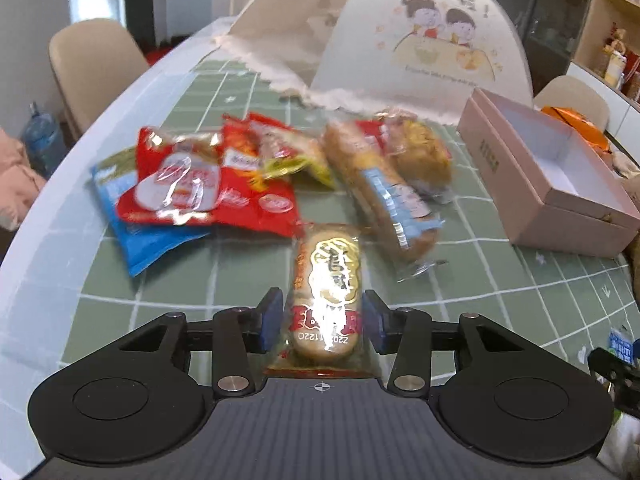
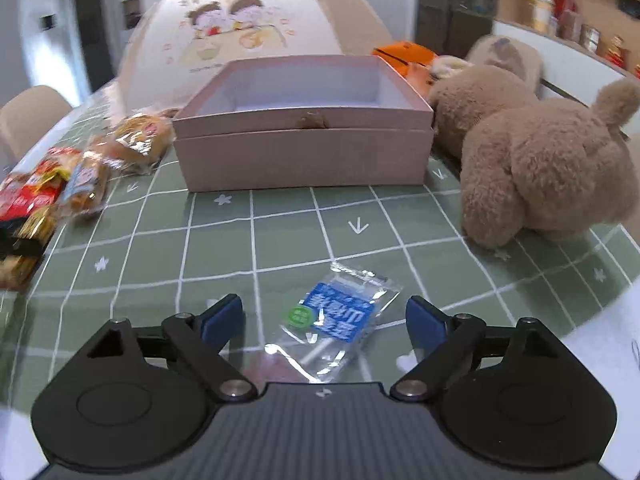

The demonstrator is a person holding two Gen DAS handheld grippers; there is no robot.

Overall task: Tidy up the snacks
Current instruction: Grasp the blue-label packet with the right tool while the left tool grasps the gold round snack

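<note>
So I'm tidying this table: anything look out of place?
Yes: a brown plush toy lies among the snacks beside the empty pink box, and the pink box's front edge is torn at its middle.

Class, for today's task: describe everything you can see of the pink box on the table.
The pink box is a rectangular, shallow container that looks like stiff card, matte pink outside and white inside. It sits upright and open on the green checked tablecloth, with nothing visible inside. A seam runs round its walls, and a small brownish tab sits mid-front. A plush bear lies close at one end and wrapped breads near the other; whether they touch is unclear.
</note>
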